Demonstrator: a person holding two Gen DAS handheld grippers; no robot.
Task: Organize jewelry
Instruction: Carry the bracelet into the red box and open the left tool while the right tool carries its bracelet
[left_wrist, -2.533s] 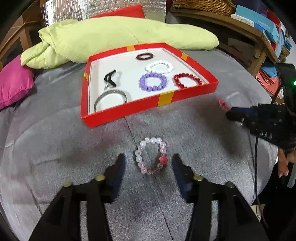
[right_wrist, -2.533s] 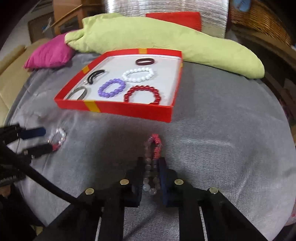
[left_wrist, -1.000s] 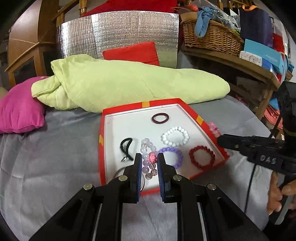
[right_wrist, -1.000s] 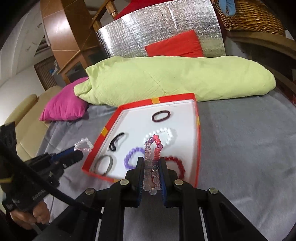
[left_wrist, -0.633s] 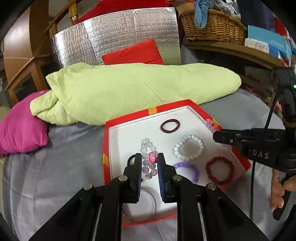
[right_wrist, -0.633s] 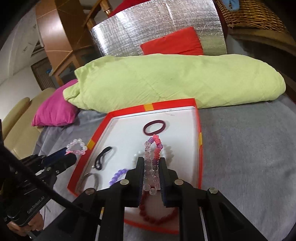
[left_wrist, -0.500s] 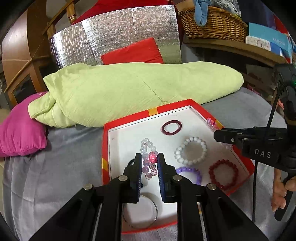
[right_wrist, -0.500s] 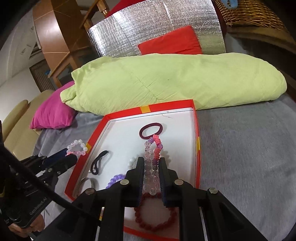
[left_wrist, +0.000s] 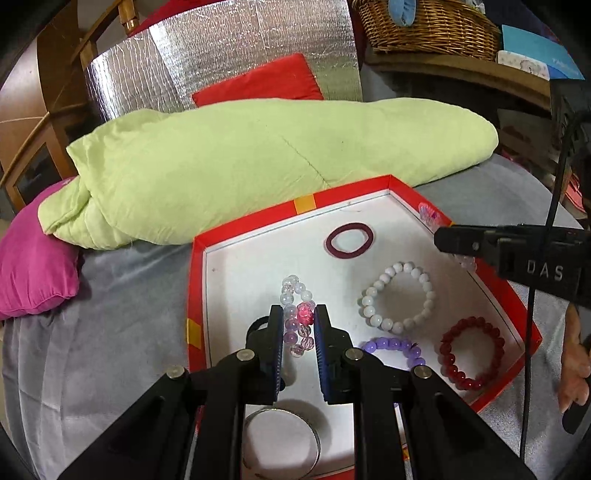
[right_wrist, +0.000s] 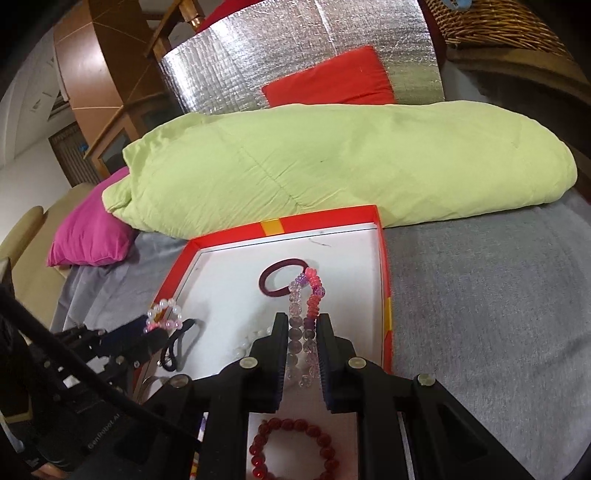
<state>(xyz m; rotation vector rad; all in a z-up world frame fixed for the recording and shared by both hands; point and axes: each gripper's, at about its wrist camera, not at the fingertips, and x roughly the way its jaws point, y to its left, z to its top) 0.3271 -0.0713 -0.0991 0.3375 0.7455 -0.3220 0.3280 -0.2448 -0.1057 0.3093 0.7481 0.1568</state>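
Note:
A red tray (left_wrist: 304, 203) with a white floor lies on the grey cloth; it also shows in the right wrist view (right_wrist: 271, 226). In it lie a maroon hair tie (left_wrist: 349, 239), a white bead bracelet (left_wrist: 397, 297), a purple one (left_wrist: 393, 349), a dark red one (left_wrist: 469, 354), a metal bangle (left_wrist: 282, 437) and a black hair tie (right_wrist: 179, 345). My left gripper (left_wrist: 298, 314) is shut on a pale pink bead bracelet (left_wrist: 295, 295) above the tray's middle. My right gripper (right_wrist: 303, 321) is shut on a pink and clear bead bracelet (right_wrist: 308, 295) above the tray's right side.
A light green quilt (left_wrist: 258, 162) lies just behind the tray. A magenta cushion (left_wrist: 33, 258) is at the left, a red cushion (left_wrist: 258, 83) and silver foil panel (left_wrist: 221, 55) behind. A wicker basket (left_wrist: 424, 26) stands on a shelf at the back right.
Both grippers picked their bracelets up off the grey cloth and carried them forward; both bracelets now hang over the tray, deeper in than half a second ago.

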